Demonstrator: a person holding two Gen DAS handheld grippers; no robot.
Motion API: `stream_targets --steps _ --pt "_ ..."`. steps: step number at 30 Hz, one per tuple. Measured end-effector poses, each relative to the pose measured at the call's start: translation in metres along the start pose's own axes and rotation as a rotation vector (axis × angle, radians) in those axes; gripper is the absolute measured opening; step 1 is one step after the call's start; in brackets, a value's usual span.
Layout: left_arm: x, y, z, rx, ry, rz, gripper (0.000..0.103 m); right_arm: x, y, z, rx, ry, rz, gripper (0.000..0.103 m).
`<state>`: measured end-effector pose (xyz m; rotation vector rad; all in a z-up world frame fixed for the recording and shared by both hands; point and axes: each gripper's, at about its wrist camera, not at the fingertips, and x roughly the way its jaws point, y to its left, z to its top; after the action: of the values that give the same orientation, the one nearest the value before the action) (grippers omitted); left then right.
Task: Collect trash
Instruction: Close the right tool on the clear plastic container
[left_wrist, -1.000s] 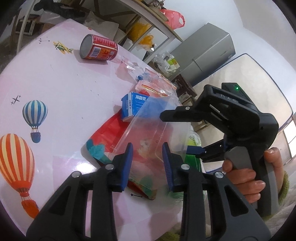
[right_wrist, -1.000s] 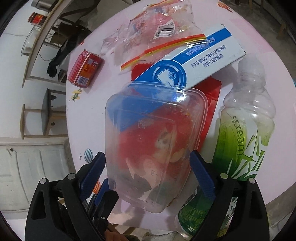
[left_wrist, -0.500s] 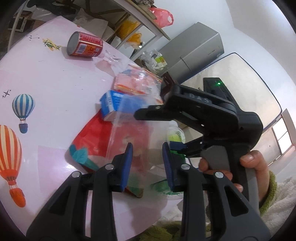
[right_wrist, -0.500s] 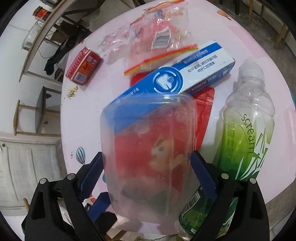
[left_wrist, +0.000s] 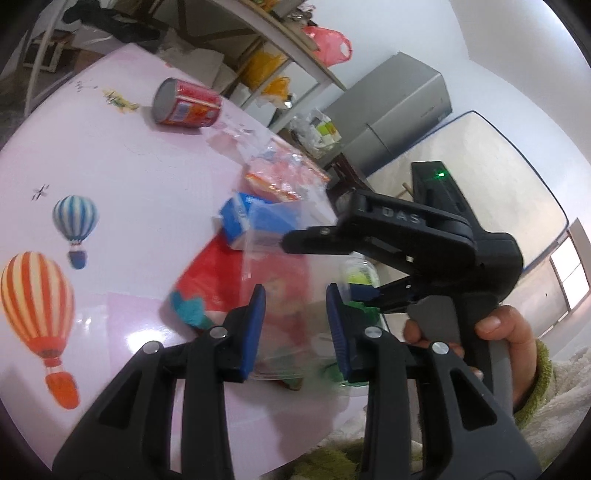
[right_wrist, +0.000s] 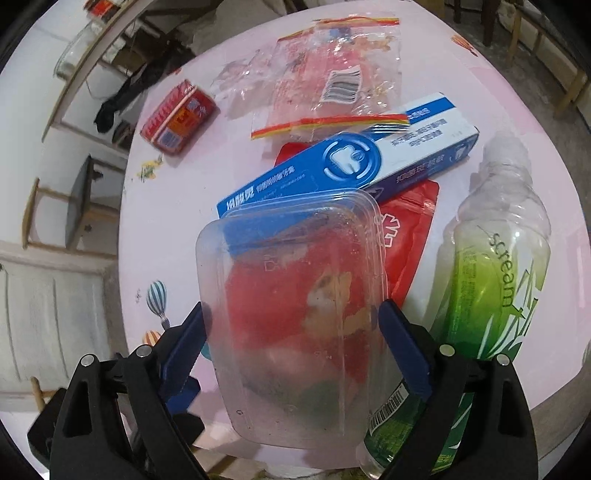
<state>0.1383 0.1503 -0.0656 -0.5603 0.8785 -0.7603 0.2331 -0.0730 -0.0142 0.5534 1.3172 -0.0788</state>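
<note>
- My right gripper (right_wrist: 291, 345) has its blue pads clamped on both sides of a clear tub (right_wrist: 295, 314), lifted above the table (right_wrist: 177, 192) with the pile showing through it.
- My left gripper (left_wrist: 295, 332) has its jaws partly apart and opening; the tub's blurred edge (left_wrist: 284, 295) shows between the pads, but I cannot tell whether they touch it.
- A hand (left_wrist: 502, 332) with a fuzzy sleeve (left_wrist: 543, 373) grips the right tool's handle, seen from the left wrist.
- Under the tub lies a red pouch (right_wrist: 410, 229); a green-labelled bottle (right_wrist: 491, 280) lies just beside it.
- A blue box (right_wrist: 354, 162) lies across the pouch's far end.
- Beyond it is a crumpled clear bag (right_wrist: 332, 74).
- A red can (right_wrist: 177, 118) lies on its side, well apart.
- Farthest, off the table, stand shelves (left_wrist: 280, 55) and a grey fridge (left_wrist: 399, 110).
</note>
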Motion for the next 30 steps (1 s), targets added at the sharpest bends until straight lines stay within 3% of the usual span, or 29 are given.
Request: stream_targets --steps 13,22,27,30 --pt "0.016 0.007 -0.009 -0.026 0.053 -0.036 0.033 0.009 0.012 -0.004 -0.054 0.006 -0.086 0.09" --pt "0.017 -0.003 -0.01 0.001 0.054 -0.067 0.033 0.004 0.015 -0.005 -0.11 -0.022 -0.057 0.087" --pt "0.001 -0.005 -0.008 0.009 0.018 -0.07 0.033 -0.003 0.013 -0.007 -0.115 -0.029 -0.02 0.086" --pt "-0.014 -0.005 -0.005 0.022 -0.023 -0.04 0.039 -0.01 0.01 -0.007 -0.112 -0.036 0.013 0.085"
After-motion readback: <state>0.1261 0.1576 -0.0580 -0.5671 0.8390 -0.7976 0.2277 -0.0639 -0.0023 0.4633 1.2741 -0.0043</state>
